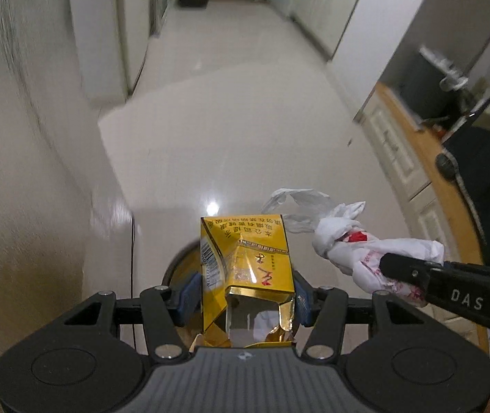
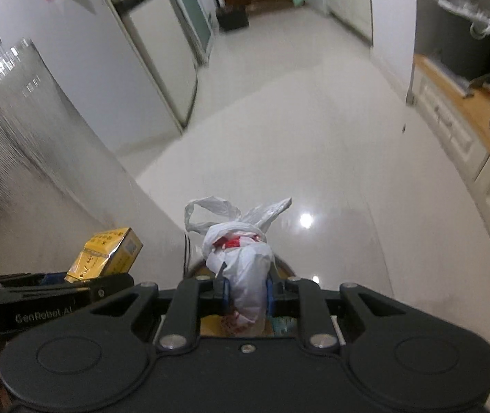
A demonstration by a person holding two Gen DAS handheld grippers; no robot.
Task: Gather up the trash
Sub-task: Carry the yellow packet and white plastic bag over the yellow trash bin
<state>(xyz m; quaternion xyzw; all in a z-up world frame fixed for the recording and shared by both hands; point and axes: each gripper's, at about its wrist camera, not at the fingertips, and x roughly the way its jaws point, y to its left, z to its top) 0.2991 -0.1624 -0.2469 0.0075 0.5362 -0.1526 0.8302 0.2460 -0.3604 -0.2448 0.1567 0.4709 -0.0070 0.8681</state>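
My left gripper (image 1: pixel 246 297) is shut on a crumpled yellow cigarette pack (image 1: pixel 246 268), held upright with its torn open end toward the camera. My right gripper (image 2: pixel 245 290) is shut on a knotted white plastic bag (image 2: pixel 241 258) with red print inside. In the left wrist view the bag (image 1: pixel 351 244) and the right gripper (image 1: pixel 399 270) come in from the right, beside the pack. In the right wrist view the pack (image 2: pixel 107 254) and the left gripper's black body show at the left. Both are held above a round dark-rimmed bin (image 1: pixel 176 265), mostly hidden beneath them.
A glossy white floor (image 1: pixel 238 130) runs ahead down a hallway. A pale wall (image 1: pixel 21 172) stands close on the left. White cabinets with a wooden counter (image 2: pixel 468 110) line the right. A dark crate (image 2: pixel 232 17) and a washing machine stand at the far end.
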